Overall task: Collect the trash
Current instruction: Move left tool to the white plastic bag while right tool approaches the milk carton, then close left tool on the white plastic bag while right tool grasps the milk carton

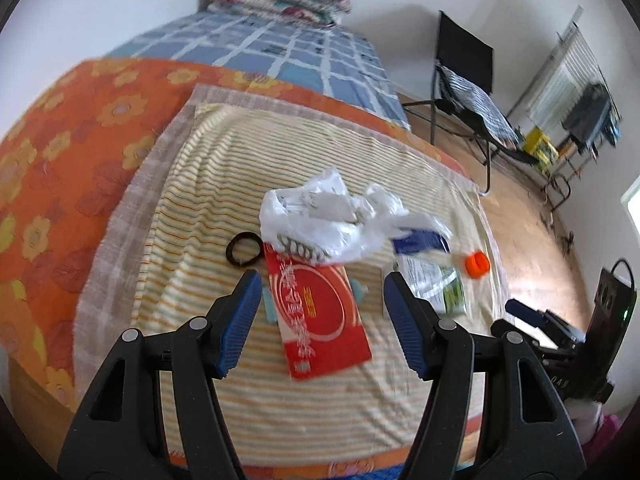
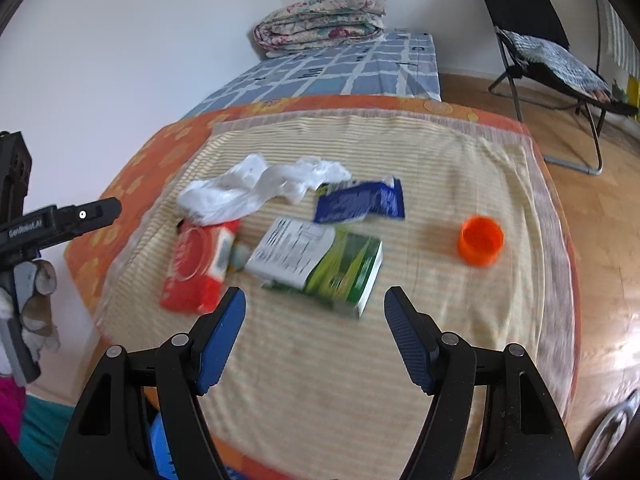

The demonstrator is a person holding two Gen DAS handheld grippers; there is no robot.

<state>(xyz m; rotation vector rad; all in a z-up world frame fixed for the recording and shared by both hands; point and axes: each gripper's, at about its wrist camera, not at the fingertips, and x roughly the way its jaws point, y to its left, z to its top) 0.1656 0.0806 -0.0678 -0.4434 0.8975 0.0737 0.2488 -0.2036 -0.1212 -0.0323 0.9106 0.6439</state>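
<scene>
Trash lies on a striped cloth (image 1: 208, 200) on the bed. A red packet (image 1: 320, 312) lies under my open left gripper (image 1: 320, 280), partly beneath a crumpled white plastic bag (image 1: 332, 216). A black ring (image 1: 242, 249) lies left of it. A green-and-white box (image 1: 440, 288), a blue wrapper (image 1: 420, 240) and an orange cap (image 1: 477, 264) lie to the right. In the right wrist view, my open right gripper (image 2: 316, 304) hovers just before the green-and-white box (image 2: 320, 268), with the red packet (image 2: 200, 268), white bag (image 2: 248, 188), blue wrapper (image 2: 360, 202) and orange cap (image 2: 480, 246) around it.
An orange flowered cover (image 1: 80, 140) and a blue checked sheet (image 1: 280, 48) lie under and beyond the cloth, with a folded quilt (image 2: 324, 20) at the far end. A black folding chair (image 2: 560, 60) stands on the wooden floor to the right. The other gripper (image 2: 60, 224) shows at left.
</scene>
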